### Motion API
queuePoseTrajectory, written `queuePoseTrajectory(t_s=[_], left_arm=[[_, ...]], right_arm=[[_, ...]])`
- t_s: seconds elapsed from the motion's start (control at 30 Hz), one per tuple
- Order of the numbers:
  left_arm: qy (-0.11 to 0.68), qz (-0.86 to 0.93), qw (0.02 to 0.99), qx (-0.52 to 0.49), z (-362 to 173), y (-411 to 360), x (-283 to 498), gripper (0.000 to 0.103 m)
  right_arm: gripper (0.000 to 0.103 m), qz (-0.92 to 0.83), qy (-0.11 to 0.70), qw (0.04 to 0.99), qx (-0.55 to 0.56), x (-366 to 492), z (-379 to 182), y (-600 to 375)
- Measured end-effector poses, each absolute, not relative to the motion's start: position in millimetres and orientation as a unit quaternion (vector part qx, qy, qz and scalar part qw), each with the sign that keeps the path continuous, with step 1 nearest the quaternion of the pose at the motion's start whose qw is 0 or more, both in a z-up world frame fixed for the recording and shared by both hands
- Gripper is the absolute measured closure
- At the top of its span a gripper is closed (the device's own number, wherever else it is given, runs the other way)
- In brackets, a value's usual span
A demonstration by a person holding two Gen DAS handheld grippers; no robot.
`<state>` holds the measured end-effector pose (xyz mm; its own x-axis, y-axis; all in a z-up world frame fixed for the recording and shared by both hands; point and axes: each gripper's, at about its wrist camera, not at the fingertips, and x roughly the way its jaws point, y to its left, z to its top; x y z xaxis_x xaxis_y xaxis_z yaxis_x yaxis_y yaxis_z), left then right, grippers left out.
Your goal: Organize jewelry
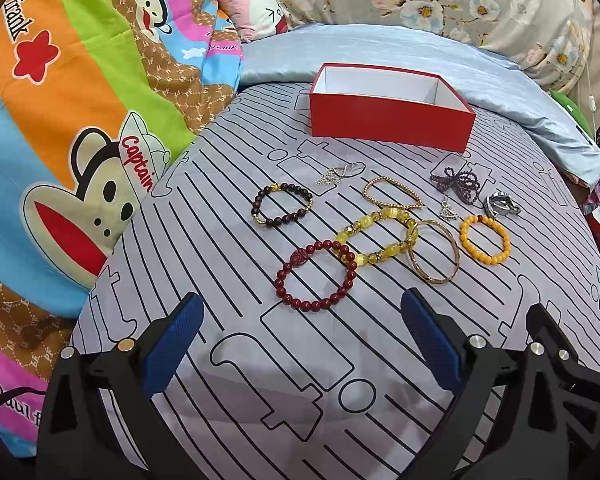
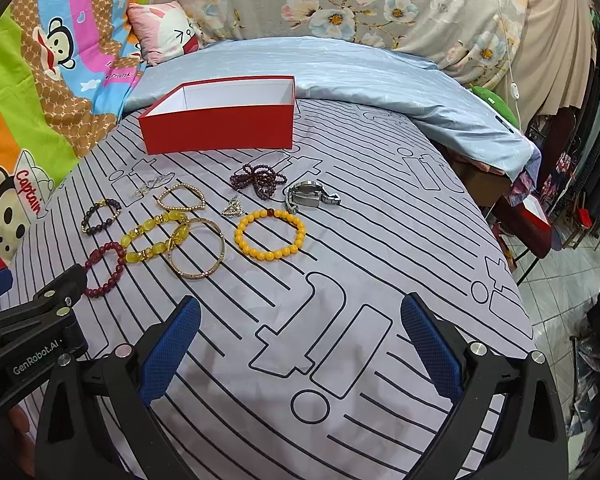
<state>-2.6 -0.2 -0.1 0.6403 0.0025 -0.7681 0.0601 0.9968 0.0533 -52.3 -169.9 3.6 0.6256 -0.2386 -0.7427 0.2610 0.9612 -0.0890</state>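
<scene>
Grey line-patterned bedsheet (image 2: 380,264) under floral quilt (image 2: 380,0), tiled floor (image 2: 560,280) beside

I count one open red cardboard box (image 1: 388,128) with a white inside. On the striped grey sheet (image 2: 380,264) lie five beaded bracelets: a dark red round-bead one (image 1: 315,276), a dark brown one with gold beads (image 1: 282,204), a chunky pale yellow one (image 1: 376,242), an orange-yellow one (image 2: 270,236) and a thin gold-bead one (image 1: 392,194). Then one plain gold metal bangle (image 2: 196,254), one bunched purple bead strand (image 2: 258,180), one silver metal watch (image 2: 310,194), one silver chain (image 1: 338,172) and one small silver pendant (image 2: 232,209).
</scene>
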Motion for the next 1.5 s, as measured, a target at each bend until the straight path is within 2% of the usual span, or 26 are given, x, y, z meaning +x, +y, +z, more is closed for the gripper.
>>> queuePoseTrajectory(t_s=[1.5], left_arm=[[0.437, -0.01, 0.899, 0.034, -9.3, 0.3, 3.4, 0.009]], right_arm=[[0.007, -0.127, 0.423, 0.897, 0.022, -45.2, -6.3, -169.6]])
